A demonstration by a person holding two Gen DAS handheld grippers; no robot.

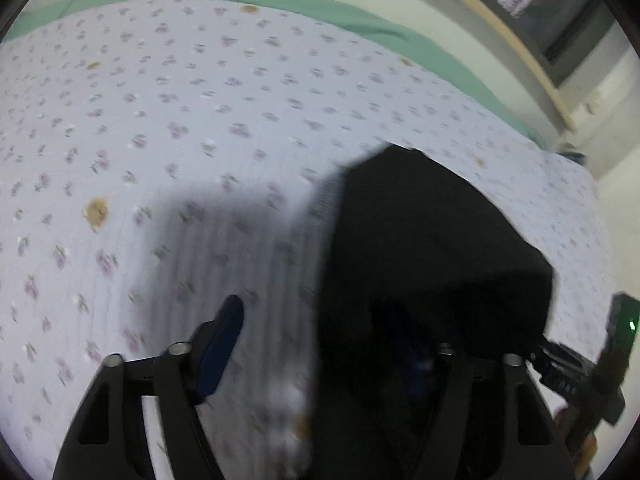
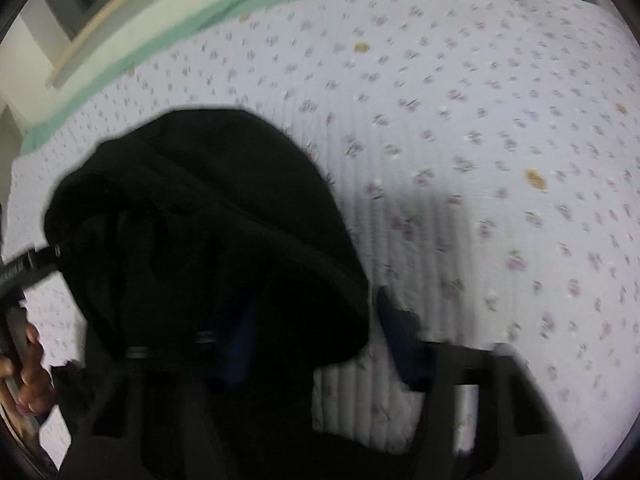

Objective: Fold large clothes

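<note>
Left-wrist and right-wrist views over a bed covered by a white quilted bedspread (image 1: 200,120) printed with small purple flowers; a mint-green sheet (image 1: 320,4) borders its far edge beneath a pale wooden rail (image 1: 520,52). My left gripper (image 1: 320,340) points forward and down at the bedspread with its fingers spread wide; the blue-padded left finger (image 1: 222,350) is bare, while the black fabric garment (image 1: 432,240) drapes over the right finger and hides it, so I cannot tell whether anything is pinched. My right gripper (image 2: 320,340) takes a mirrored pose, fingers apart: its right blue-padded finger (image 2: 400,340) is uncovered, its left finger buried under the same garment (image 2: 200,220). The garment hangs bunched between my two tools, toward the near edge of the bed, casting a grey shadow (image 1: 224,232) on the cover. At the lower-left rim of the right-wrist view, my left hand (image 2: 28,364) wraps the black handle. Both views are motion-blurred.
</note>
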